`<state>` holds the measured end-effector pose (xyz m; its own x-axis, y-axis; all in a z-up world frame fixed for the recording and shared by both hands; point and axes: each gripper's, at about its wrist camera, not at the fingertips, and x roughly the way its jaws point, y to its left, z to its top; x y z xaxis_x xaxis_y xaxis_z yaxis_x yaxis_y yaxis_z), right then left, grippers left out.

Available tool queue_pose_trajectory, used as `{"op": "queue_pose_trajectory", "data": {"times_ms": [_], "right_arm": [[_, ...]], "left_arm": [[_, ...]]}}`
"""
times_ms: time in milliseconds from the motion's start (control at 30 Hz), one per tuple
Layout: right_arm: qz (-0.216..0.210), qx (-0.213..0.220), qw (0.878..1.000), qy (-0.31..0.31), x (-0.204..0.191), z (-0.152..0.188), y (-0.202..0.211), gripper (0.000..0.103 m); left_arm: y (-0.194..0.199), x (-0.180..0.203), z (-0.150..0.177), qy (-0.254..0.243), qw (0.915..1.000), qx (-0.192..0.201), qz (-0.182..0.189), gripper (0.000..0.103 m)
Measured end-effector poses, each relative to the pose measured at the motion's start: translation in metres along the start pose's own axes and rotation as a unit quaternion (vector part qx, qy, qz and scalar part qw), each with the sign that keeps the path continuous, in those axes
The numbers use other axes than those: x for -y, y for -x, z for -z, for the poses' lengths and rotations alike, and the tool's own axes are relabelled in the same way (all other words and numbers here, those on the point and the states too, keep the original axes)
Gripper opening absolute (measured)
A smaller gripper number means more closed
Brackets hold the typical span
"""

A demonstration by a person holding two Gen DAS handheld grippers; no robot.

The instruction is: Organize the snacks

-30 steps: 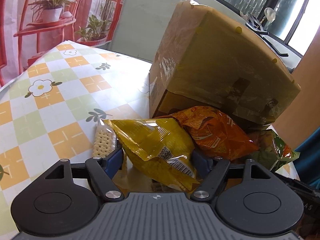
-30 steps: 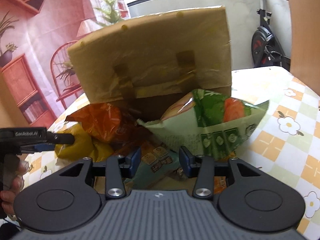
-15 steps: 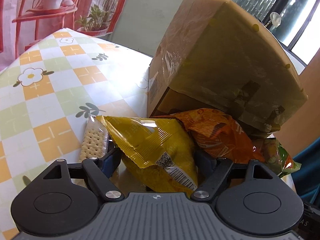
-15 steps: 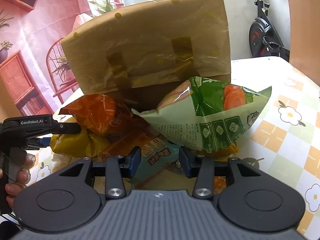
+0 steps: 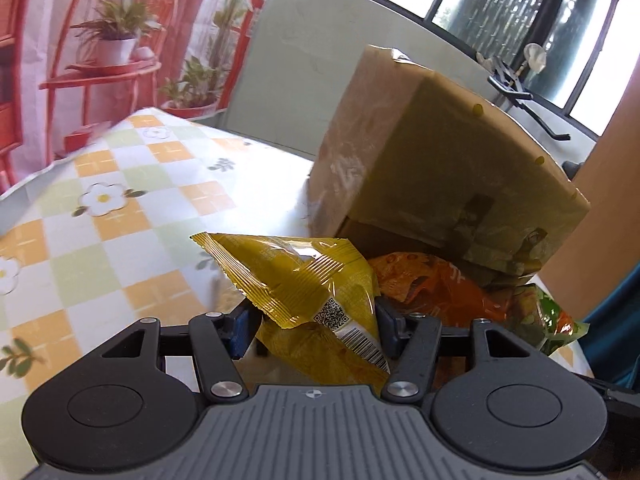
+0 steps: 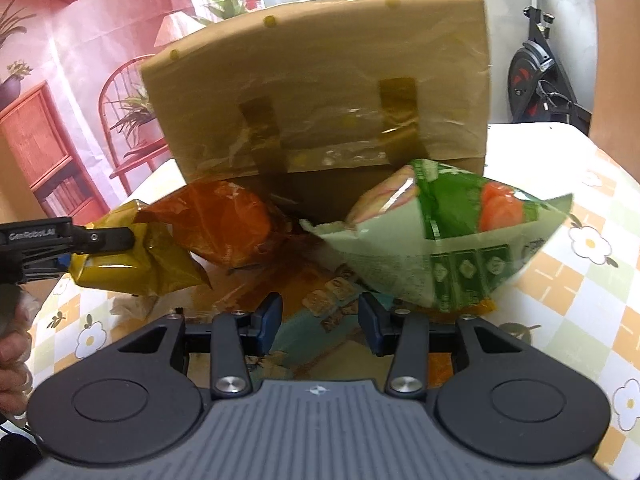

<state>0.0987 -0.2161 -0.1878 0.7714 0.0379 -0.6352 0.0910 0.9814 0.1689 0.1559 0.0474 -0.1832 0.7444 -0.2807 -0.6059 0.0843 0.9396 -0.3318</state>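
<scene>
Closing in on the crinkly yellow foil snack bag (image 5: 316, 292), the left gripper (image 5: 314, 326) has its jaws narrowed from a wider stance a moment ago, and the blue pads now press the bag's lower half from both sides. The bag looks raised off the checked floral tablecloth (image 5: 120, 240), and the pale cracker packet that lay beside the left pad earlier is no longer in this view. By my reading the yellow bag is now secured and ready to be carried toward the tilted brown cardboard box (image 5: 436, 168) just behind it.

The right gripper (image 6: 320, 318) has just been opening a little; its pads stand apart either side of a teal and brown flat snack packet (image 6: 320, 320) without clearly pressing it, so I take it as open. In the right wrist view the left gripper's black finger rests against the yellow bag's top.

An orange crinkled snack bag (image 5: 440, 288) lies touching the yellow one, right at the box mouth, and a green and white puffed bag with a tomato picture (image 6: 452, 236) sits at the other side. Both crowd the opening, so the way in is narrow.
</scene>
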Motion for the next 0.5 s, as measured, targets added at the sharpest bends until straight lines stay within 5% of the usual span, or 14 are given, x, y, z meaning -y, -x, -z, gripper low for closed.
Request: {"op": "queue_pose_trajectory", "data": {"times_ms": [300, 500], "right_arm": [[0.000, -0.020, 0.998, 0.054, -0.023, -0.005, -0.018, 0.068], [0.017, -0.040, 0.997, 0.058, -0.035, -0.005, -0.034, 0.080]], "left_arm": [[0.034, -0.004, 0.011, -0.001, 0.9973, 0.070, -0.019, 0.063], [0.023, -0.007, 0.016, 0.010, 0.9982, 0.058, -0.006, 0.063]]}}
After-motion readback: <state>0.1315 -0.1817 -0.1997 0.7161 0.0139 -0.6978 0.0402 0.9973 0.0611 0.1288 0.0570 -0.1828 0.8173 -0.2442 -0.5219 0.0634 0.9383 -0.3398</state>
